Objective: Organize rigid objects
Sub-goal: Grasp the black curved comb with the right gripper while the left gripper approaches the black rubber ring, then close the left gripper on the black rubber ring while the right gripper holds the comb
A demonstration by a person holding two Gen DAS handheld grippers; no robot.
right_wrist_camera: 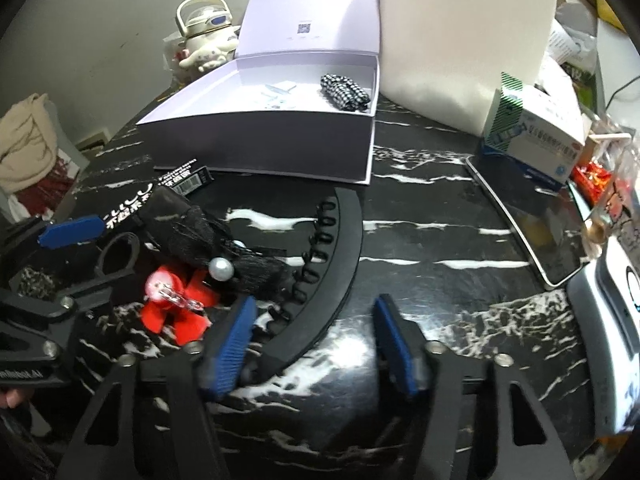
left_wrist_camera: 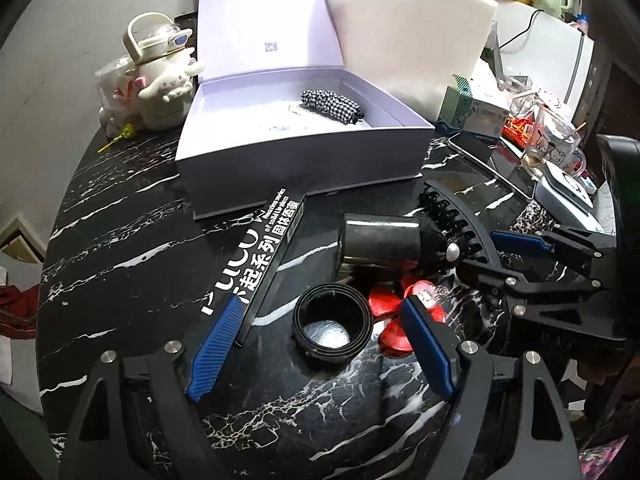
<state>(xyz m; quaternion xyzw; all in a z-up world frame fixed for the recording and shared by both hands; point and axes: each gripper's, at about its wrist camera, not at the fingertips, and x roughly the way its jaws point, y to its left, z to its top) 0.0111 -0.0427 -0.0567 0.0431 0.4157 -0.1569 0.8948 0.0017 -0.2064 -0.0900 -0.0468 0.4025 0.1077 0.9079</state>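
Note:
An open lavender box (left_wrist_camera: 304,160) (right_wrist_camera: 256,148) stands at the back of the black marble table and holds a checkered scrunchie (left_wrist_camera: 332,106) (right_wrist_camera: 345,92). In front lie a long black printed carton (left_wrist_camera: 264,256), a black ring (left_wrist_camera: 331,326), a dark cylinder (left_wrist_camera: 380,240), a black lace bow with a pearl (right_wrist_camera: 224,252), a red flower clip (right_wrist_camera: 176,304) (left_wrist_camera: 390,316) and a curved black hair comb (right_wrist_camera: 332,276) (left_wrist_camera: 456,220). My left gripper (left_wrist_camera: 324,344) is open around the black ring. My right gripper (right_wrist_camera: 316,340) is open around the comb's near end.
A white bunny-shaped kettle (left_wrist_camera: 160,80) stands left of the box. A white foam block (left_wrist_camera: 408,40) leans behind it. A medicine carton (right_wrist_camera: 536,136), a tablet (right_wrist_camera: 524,216), a glass cup (left_wrist_camera: 552,144) and snack packets crowd the right side.

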